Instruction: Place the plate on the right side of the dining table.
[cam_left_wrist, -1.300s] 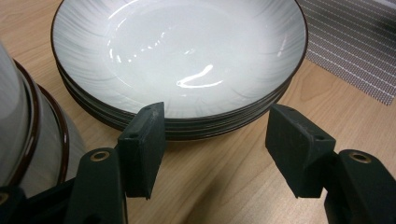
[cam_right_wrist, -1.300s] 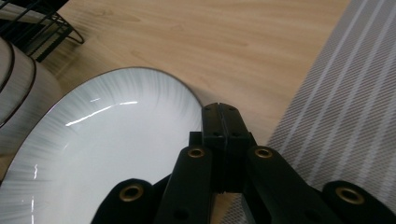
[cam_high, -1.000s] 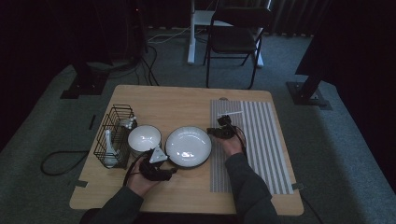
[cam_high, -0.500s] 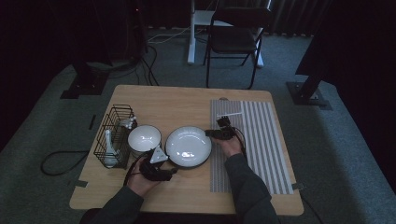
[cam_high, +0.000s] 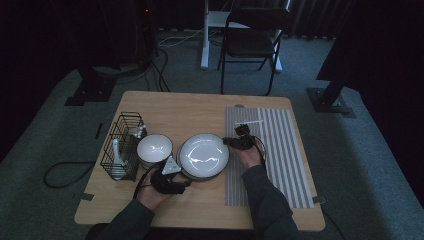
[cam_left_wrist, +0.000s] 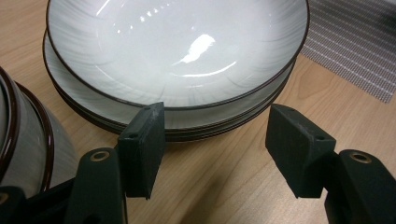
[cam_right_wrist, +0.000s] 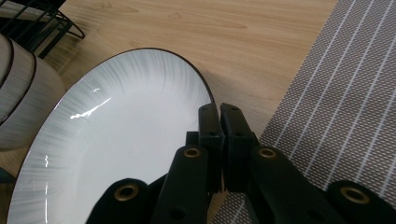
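No writing, label, brand, number or sign can be read anywhere in these views.

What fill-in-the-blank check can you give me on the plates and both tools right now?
1. The right tool is shut on the rim of the top ____ of the stack.
2. The left tool points at the stack of plates with its jaws ____.
3. The striped ____ lies on the table right of the plates.
4. Left of the white bowl stands a black wire ____.

Missing words: plate; open; placemat; basket
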